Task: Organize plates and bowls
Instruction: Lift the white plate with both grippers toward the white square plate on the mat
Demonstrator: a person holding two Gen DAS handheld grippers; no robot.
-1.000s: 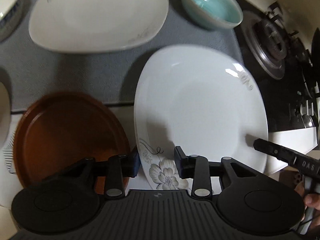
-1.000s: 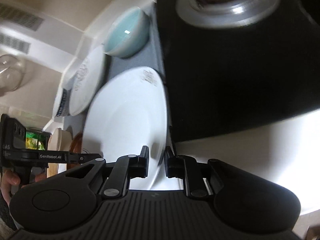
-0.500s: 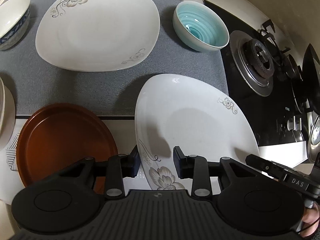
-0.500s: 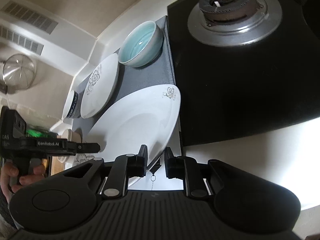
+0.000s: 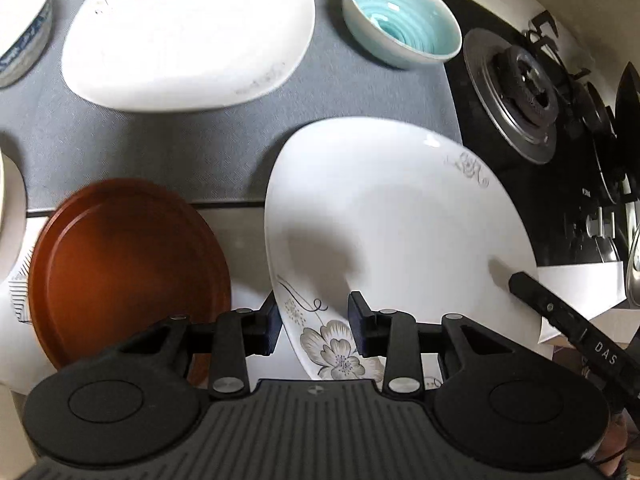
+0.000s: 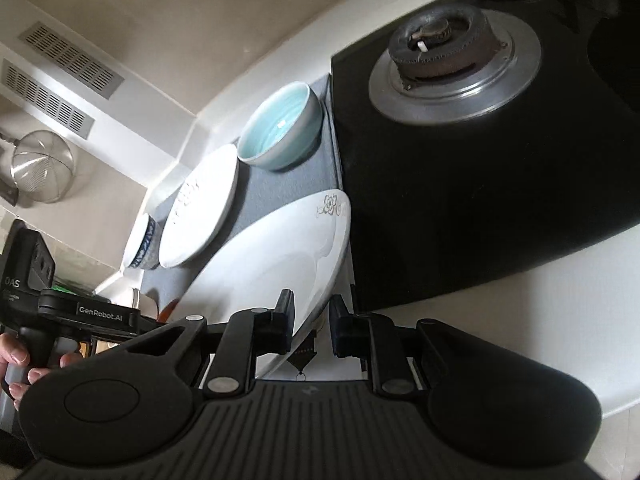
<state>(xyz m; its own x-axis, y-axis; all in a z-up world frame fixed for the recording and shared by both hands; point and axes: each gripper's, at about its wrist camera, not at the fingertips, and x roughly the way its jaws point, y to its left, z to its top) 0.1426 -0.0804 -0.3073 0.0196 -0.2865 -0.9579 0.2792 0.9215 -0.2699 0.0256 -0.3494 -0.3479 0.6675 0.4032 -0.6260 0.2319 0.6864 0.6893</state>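
Observation:
A white flowered plate point(image 5: 392, 232) is held tilted above the counter. My left gripper point(image 5: 314, 326) straddles its near rim by the big flower, jaws on either side. My right gripper point(image 6: 311, 322) straddles the plate's right rim point(image 6: 276, 264); it shows as a black bar point(image 5: 560, 316) in the left wrist view. A second white flowered plate point(image 5: 188, 32) lies on the grey mat point(image 5: 168, 148) beyond. A teal bowl point(image 5: 400, 16) sits at the mat's far right. A brown plate point(image 5: 124, 276) lies at the near left. A blue-patterned bowl point(image 5: 24, 36) is at the far left.
A black gas hob point(image 5: 532, 92) with burners lies right of the mat, also in the right wrist view point(image 6: 460, 60). A white dish edge point(image 5: 10, 200) shows at the far left. A metal strainer point(image 6: 40, 172) hangs on the wall.
The held plate has tilted and shifted slightly; the left camera has moved closer to the mat. Both grippers stay on the plate's rim.

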